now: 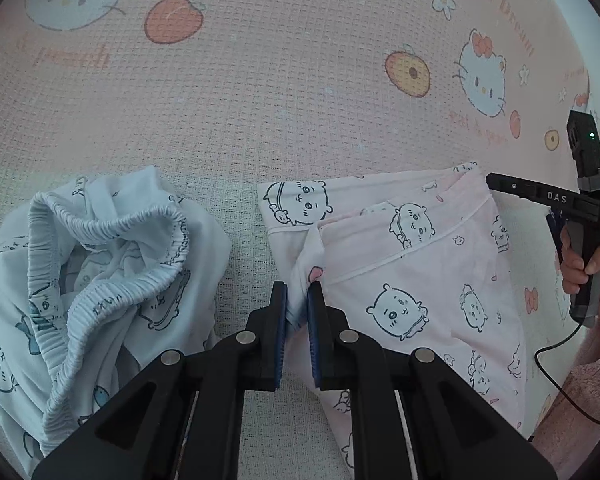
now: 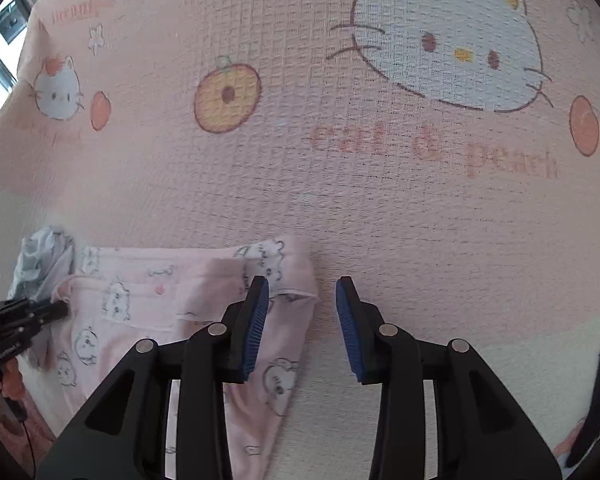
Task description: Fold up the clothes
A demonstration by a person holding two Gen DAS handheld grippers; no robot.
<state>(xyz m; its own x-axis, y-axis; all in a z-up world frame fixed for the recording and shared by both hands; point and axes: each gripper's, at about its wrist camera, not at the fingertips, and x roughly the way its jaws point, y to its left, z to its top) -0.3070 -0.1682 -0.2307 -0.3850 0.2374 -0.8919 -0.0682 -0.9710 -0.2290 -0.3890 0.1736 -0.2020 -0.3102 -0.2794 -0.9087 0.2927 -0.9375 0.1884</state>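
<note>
A pink pyjama garment [image 1: 420,272] printed with cartoon bears lies partly folded on the bed. My left gripper [image 1: 298,292] is shut on a pinch of its pale fabric at the garment's left edge, and shows as a dark tip [image 2: 56,308] in the right wrist view. My right gripper [image 2: 302,292] stands open just off the right corner of the pink garment [image 2: 140,308]. Its left finger [image 2: 256,320] overlaps the cloth, and only the sheet lies between the pads. A crumpled pale blue pair of pyjama bottoms [image 1: 100,264] with an elastic waistband lies to the left.
Everything rests on a pink waffle-textured bedsheet [image 1: 260,100] printed with cartoon cats and peaches. A hand [image 1: 584,268] in a fuzzy pink sleeve [image 1: 588,380] holds the right gripper's handle, with a black cable [image 1: 556,364] trailing below. A window frame [image 2: 4,24] shows far left.
</note>
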